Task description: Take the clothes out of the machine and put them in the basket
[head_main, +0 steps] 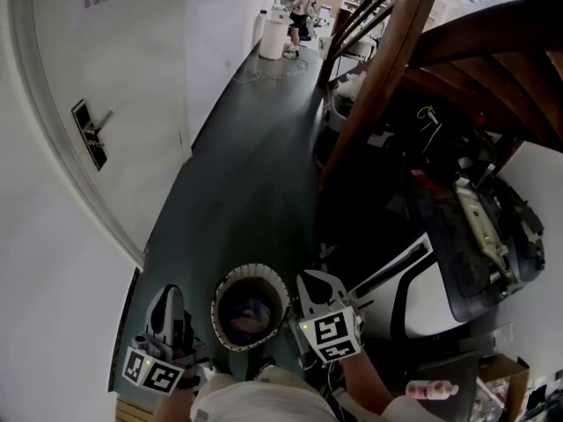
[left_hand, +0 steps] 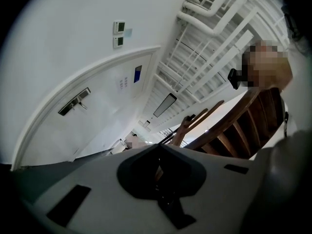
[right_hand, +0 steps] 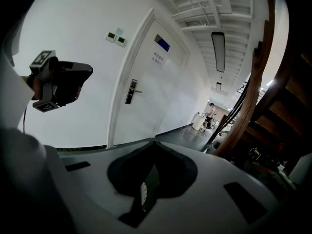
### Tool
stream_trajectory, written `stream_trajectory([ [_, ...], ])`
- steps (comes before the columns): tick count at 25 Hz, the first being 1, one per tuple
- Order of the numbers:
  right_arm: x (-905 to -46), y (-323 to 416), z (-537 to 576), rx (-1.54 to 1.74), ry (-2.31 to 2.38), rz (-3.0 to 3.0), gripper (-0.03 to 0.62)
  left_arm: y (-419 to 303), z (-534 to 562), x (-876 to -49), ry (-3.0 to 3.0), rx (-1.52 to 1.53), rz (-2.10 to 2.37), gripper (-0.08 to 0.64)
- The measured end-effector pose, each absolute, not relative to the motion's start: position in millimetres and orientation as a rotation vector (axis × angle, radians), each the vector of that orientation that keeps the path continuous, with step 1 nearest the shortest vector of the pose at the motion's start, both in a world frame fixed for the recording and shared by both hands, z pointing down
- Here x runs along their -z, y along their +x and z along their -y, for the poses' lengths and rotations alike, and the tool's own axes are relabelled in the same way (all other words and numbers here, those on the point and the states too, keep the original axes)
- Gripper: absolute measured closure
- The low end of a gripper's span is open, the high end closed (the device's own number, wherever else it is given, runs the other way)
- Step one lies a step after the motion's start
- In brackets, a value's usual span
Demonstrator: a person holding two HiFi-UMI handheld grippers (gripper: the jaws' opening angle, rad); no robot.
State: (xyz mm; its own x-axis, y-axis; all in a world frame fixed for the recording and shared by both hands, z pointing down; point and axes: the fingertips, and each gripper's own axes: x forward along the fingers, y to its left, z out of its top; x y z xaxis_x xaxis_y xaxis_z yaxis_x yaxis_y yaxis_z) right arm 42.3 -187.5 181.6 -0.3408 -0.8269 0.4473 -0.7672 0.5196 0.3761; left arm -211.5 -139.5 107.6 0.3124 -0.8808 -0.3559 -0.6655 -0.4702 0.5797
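Dark floor (head_main: 255, 148), white door (head_main: 62, 60), wooden staircase (head_main: 387, 60), basket (head_main: 251, 268) (clothes (head_main: 249, 313) inside), left gripper (head_main: 168, 299), right gripper (head_main: 310, 284), jaws clenched, empty.

Both grippers are held close in front of the torso, side by side and well apart. Left gripper (head_main: 167, 301): jaws together, nothing between them, tips tilted upward. Right gripper (head_main: 317, 281): jaws closed flush, empty. Right forearm (head_main: 365, 381) is bare and runs up from the bottom edge. Both marker cubes face the head camera.
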Motion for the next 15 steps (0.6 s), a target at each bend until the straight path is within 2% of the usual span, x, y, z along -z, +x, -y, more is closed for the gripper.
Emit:
stream_trajectory([
  [10,-101,36,155,0.290,1.323,2.249,0.580,-228,122,-67,2.271,1.077,1.410,0.546],
  [15,-95,44,152,0.303,1.348,2.247,0.580,-228,125,-81,2.237,1.040,1.403,0.546],
])
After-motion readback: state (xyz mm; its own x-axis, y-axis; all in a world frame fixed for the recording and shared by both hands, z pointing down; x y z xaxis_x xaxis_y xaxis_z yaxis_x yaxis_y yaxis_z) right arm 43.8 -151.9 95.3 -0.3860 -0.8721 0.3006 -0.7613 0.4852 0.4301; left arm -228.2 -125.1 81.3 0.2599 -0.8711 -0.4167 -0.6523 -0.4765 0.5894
